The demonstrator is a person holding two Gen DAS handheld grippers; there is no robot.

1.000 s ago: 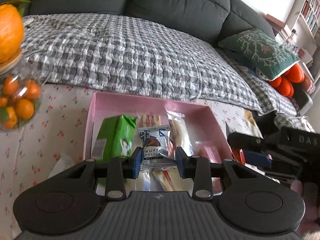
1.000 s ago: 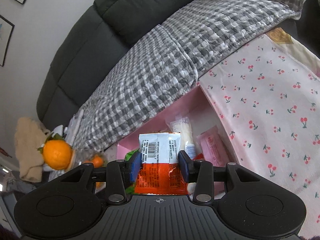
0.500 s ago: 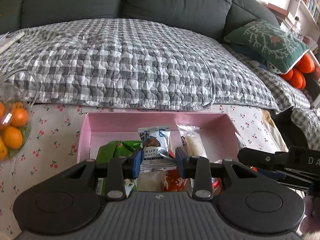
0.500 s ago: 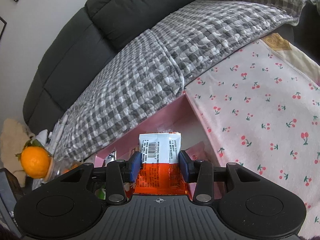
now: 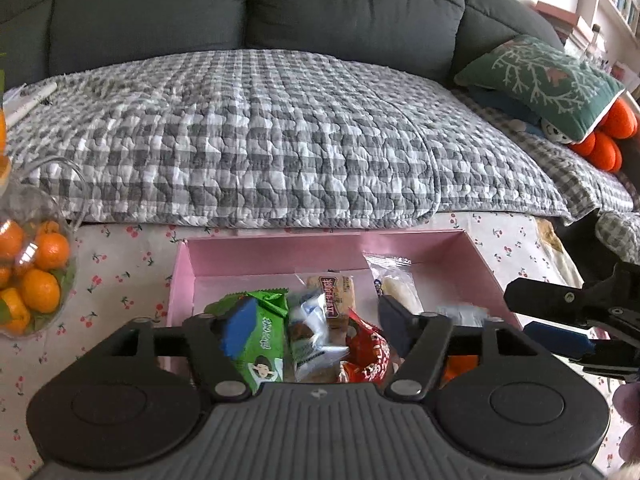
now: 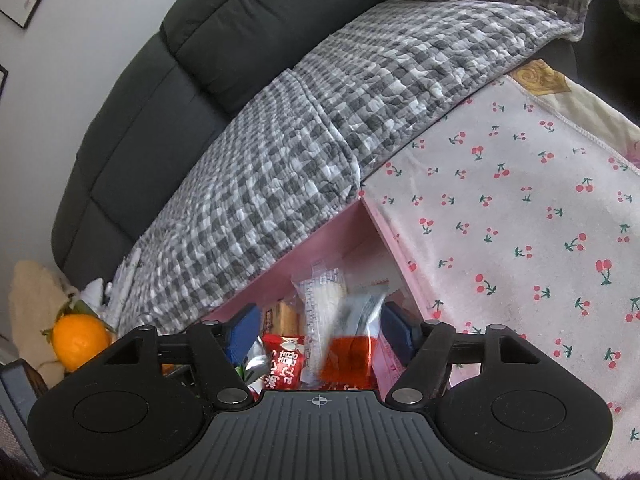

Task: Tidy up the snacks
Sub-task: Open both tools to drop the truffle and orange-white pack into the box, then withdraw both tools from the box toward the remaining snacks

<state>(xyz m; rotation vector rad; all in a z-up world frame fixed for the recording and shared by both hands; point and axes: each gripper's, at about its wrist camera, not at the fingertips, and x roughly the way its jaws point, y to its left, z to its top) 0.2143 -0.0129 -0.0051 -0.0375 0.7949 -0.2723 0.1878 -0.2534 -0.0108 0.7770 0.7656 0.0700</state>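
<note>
Pink box (image 5: pixel 280 254): holds green packet (image 5: pixel 262 344), red packet (image 5: pixel 366 354), biscuit pack (image 5: pixel 334 292); both tongs above it, jaws just opened, gripping nothing.

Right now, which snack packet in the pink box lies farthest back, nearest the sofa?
The clear packet with a pale roll, at the pink cardboard box's far right; the green, red and biscuit packets lie nearer the camera.
</note>
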